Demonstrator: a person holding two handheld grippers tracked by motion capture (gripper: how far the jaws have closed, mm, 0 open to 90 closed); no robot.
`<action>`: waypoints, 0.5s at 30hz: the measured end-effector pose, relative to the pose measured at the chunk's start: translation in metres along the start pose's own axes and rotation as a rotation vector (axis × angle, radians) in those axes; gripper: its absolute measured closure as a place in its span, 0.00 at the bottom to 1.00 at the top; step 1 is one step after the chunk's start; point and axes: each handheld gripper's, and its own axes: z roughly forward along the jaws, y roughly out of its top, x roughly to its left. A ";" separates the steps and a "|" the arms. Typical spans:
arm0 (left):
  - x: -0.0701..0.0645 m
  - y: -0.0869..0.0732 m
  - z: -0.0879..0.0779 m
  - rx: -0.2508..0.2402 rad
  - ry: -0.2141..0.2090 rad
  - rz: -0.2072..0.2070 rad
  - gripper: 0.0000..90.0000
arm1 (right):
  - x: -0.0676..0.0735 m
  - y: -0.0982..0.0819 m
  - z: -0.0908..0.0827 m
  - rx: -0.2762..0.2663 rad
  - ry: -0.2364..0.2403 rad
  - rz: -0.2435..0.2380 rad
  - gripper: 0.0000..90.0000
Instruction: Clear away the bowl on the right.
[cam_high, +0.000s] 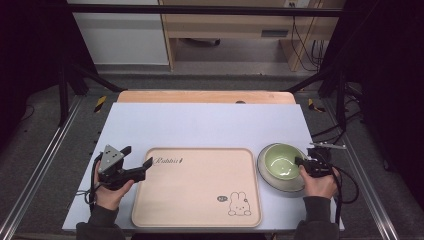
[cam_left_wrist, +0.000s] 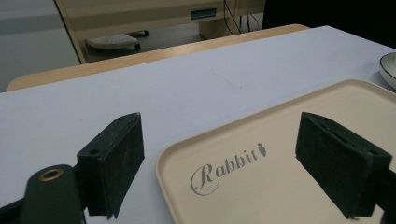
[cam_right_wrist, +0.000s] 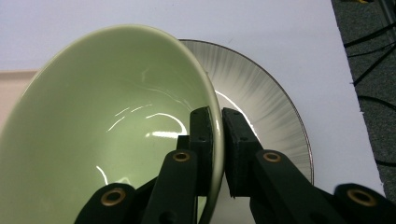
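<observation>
On the desk (cam_high: 200, 125), which has a pale sheet on top, a beige tray (cam_high: 197, 187) lies in the middle near the person's edge. The tray carries the word "Rabbit" at its far left corner and a small rabbit drawing (cam_high: 239, 205) at its near right corner. The left gripper (cam_high: 135, 161) is at the left side of the tray, and its jaws stand wide apart with nothing between them; in the left gripper view one jaw is over the bare sheet and the other is over the tray (cam_left_wrist: 280, 163). To the right of the tray, a green bowl (cam_high: 281, 161) sits on a grey plate (cam_high: 272, 181) with fine ribbed lines. The right gripper (cam_high: 302, 162) holds the right rim of this bowl: in the right gripper view the rim of the bowl (cam_right_wrist: 107, 116) is pinched between its two jaws, one inside and one outside, and the bowl looks tilted over the plate (cam_right_wrist: 261, 93).
</observation>
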 end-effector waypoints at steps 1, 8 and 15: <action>0.000 0.000 0.000 0.001 0.000 0.001 0.16 | 0.000 0.000 0.000 -0.002 0.000 -0.003 0.93; 0.001 0.000 0.000 0.001 0.002 0.000 0.17 | 0.003 0.001 -0.002 -0.002 0.004 -0.013 0.92; 0.001 0.000 0.000 0.001 0.003 -0.001 0.17 | 0.007 0.002 -0.004 0.004 -0.003 -0.033 0.92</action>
